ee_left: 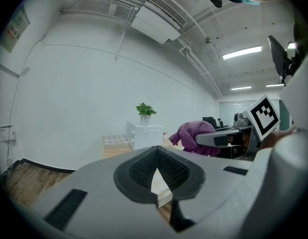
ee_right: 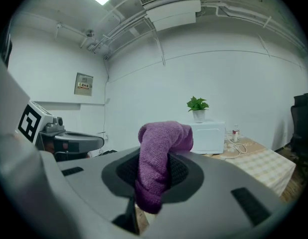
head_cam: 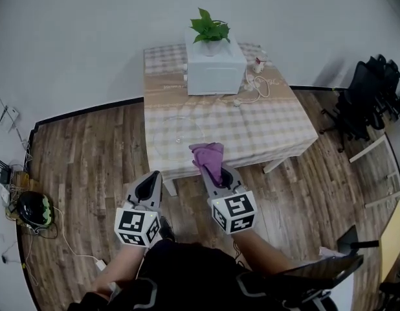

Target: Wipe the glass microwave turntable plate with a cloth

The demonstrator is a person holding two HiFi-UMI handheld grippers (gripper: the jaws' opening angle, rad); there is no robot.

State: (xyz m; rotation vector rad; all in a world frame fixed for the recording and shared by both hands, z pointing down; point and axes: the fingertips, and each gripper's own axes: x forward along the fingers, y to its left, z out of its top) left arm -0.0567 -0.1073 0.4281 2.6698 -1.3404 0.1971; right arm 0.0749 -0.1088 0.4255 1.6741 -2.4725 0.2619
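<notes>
The clear glass turntable plate (head_cam: 179, 132) lies flat on the near left part of the checked table (head_cam: 277, 123). My right gripper (head_cam: 221, 177) hovers at the table's front edge, just right of the plate, shut on a purple cloth (head_cam: 208, 155) that sticks up out of its jaws. In the right gripper view the cloth (ee_right: 161, 151) fills the gap between the pads of the right gripper (ee_right: 154, 179). Short of the table and over the wooden floor, my left gripper (head_cam: 148, 185) is shut with nothing in it; its own view shows the left gripper (ee_left: 156, 177) and the cloth (ee_left: 194, 132) off to its right.
A white microwave (head_cam: 215, 70) with a potted plant (head_cam: 210, 26) on top stands at the table's far side, beside a coiled white cable (head_cam: 255, 86) and a small bottle (head_cam: 258, 63). Black office chairs (head_cam: 371, 89) stand at the right. A dark object with cables (head_cam: 33, 207) lies on the floor at the left.
</notes>
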